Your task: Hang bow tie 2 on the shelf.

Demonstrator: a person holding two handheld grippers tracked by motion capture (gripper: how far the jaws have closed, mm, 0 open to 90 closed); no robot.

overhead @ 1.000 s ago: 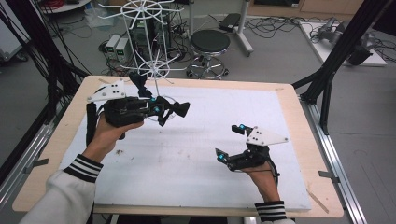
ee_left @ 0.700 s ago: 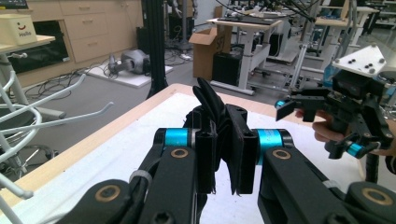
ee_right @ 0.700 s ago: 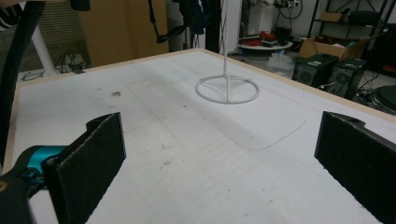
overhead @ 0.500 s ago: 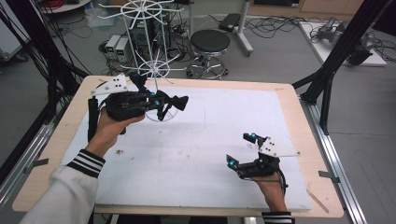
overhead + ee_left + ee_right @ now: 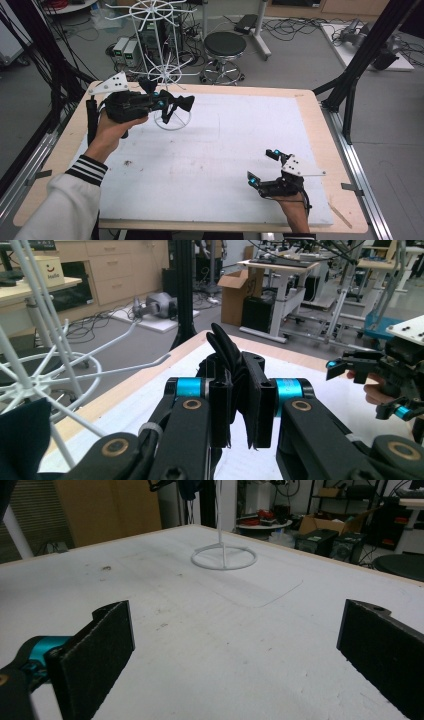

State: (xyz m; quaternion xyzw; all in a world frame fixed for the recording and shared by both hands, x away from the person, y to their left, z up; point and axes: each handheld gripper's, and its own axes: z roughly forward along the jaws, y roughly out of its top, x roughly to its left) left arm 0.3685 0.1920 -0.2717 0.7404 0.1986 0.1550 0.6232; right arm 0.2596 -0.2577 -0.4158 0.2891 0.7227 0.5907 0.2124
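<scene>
At the far left of the table [image 5: 320, 115], beside the white wire rack [image 5: 165, 60], the left gripper [image 5: 167, 105] hangs above the white mat [image 5: 220, 150], its jaws clamped tight on a bunched black cloth [image 5: 235, 365]. The right gripper [image 5: 264, 169] sits low near the mat's near right corner, jaws spread wide with nothing between them.

Robotics lab. Wooden bench [image 5: 320, 125] with white mat on top, framed by black struts [image 5: 367, 47]. Cable tangles [image 5: 295, 27] across grey floor beyond far edge, black stool [image 5: 225, 45], electronics boxes [image 5: 126, 50]. More workbenches [image 5: 285, 265], cardboard box [image 5: 232, 290], wooden cabinets [image 5: 115, 267] behind.
</scene>
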